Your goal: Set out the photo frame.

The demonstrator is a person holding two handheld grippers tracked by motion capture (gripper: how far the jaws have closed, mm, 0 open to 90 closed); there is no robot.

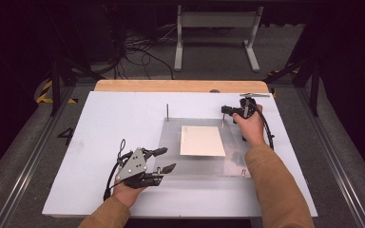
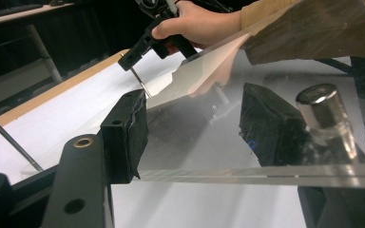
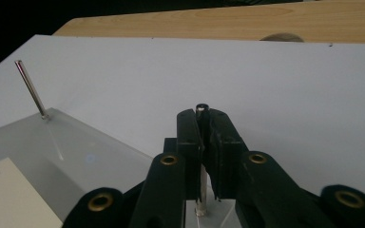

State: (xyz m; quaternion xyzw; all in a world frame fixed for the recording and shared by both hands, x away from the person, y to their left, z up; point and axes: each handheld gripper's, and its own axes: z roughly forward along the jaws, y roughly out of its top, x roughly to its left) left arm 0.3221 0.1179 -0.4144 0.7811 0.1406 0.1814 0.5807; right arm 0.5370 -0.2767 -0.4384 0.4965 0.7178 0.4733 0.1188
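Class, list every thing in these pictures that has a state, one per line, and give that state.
Clear plate: flat on the white board, near edge between the left tool's jaws.
Paper sheet: lying flat in the plate.
Far-left pin: upright, free.
Far-right pin: upright, clamped.
Left tool: open, straddling the plate edge.
Right tool: shut on the far-right pin.

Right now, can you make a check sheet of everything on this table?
Surface: white table top, wooden strip at the far edge.
Job's things: clear plate carrying a cream sheet; thin metal pins upright at its corners.
Clutter: nothing seen.
Grippers: left gripper, jaws straddling the plate's near-left edge; right gripper, jaws closed on the far-right pin.
Cables: black cable on each gripper.
Surroundings: grey floor, white frame, tangled wires.
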